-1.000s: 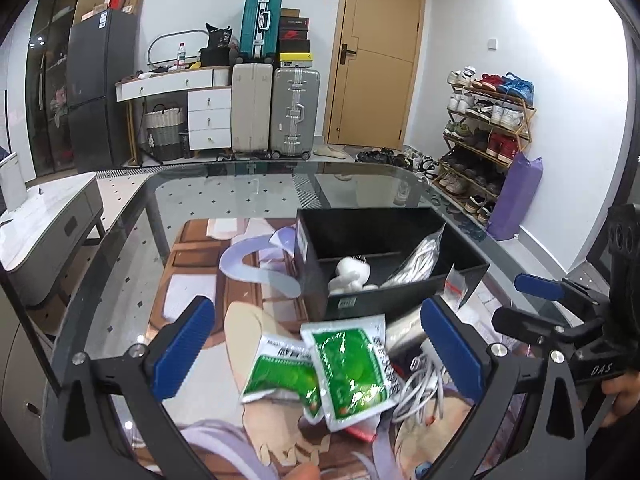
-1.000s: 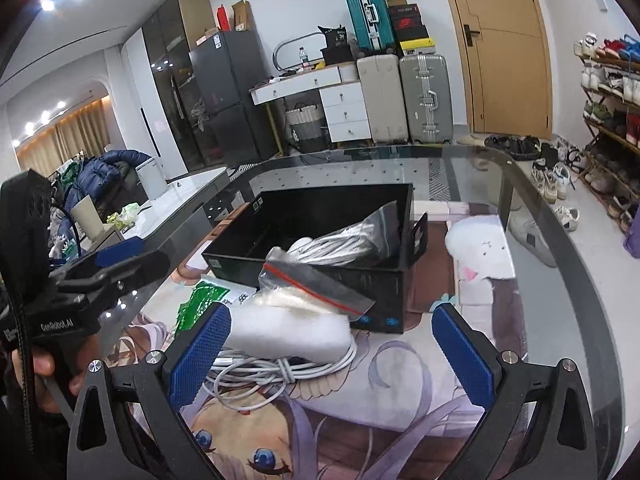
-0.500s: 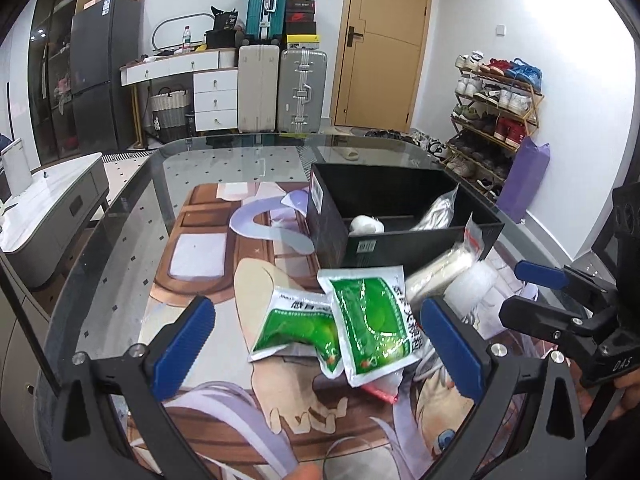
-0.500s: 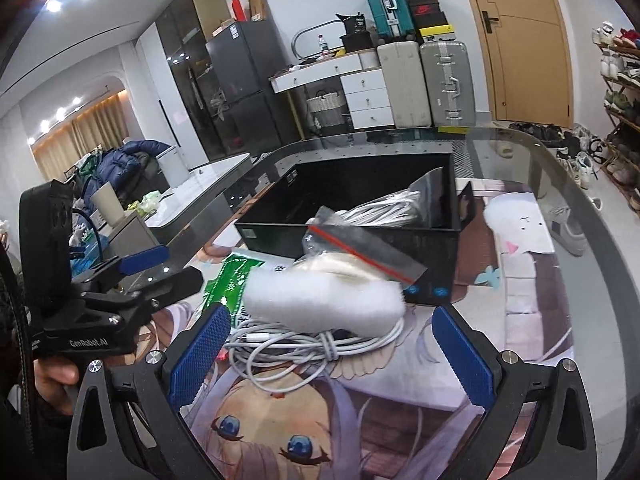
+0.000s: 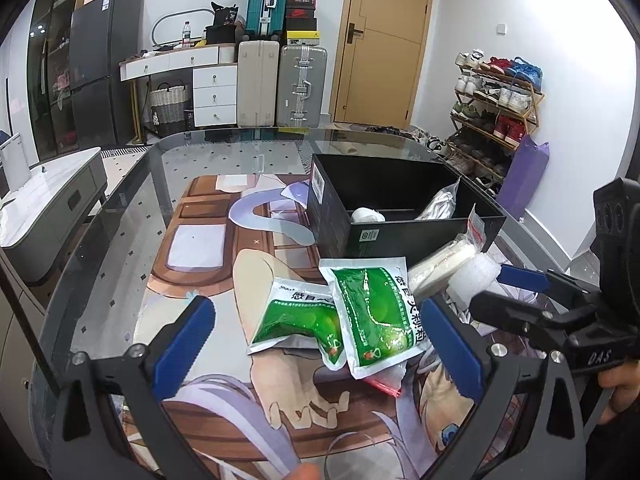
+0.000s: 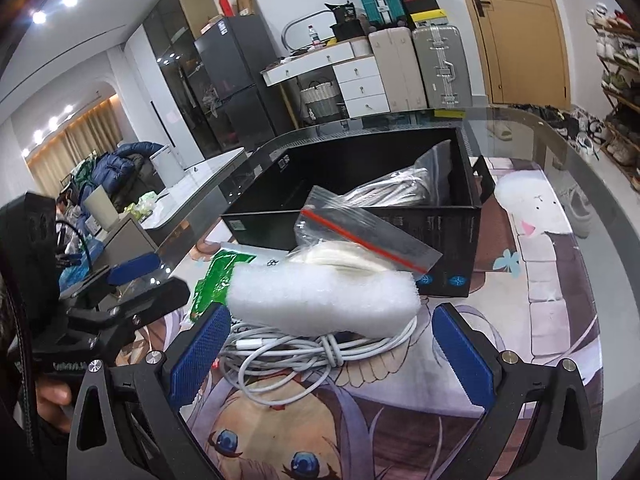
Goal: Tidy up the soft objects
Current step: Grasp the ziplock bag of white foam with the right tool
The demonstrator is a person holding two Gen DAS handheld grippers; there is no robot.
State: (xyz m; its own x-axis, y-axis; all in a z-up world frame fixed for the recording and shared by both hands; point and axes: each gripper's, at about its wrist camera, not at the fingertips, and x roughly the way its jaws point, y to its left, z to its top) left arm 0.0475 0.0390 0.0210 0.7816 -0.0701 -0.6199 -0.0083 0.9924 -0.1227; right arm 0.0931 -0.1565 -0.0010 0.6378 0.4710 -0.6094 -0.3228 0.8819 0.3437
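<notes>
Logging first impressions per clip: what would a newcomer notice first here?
Two bright green pouches overlap on the printed mat, between the open left gripper's fingers. In the right wrist view, a white foam roll lies across a coiled white cable, before the black box.

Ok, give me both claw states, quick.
Left claw: open, holding nothing, above the green packets.
Right claw: open, holding nothing, foam roll ahead.

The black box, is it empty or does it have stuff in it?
Not empty. The black box has no lid and holds a clear bag of white cords and a small white thing. Much of its inside is bare.
</notes>
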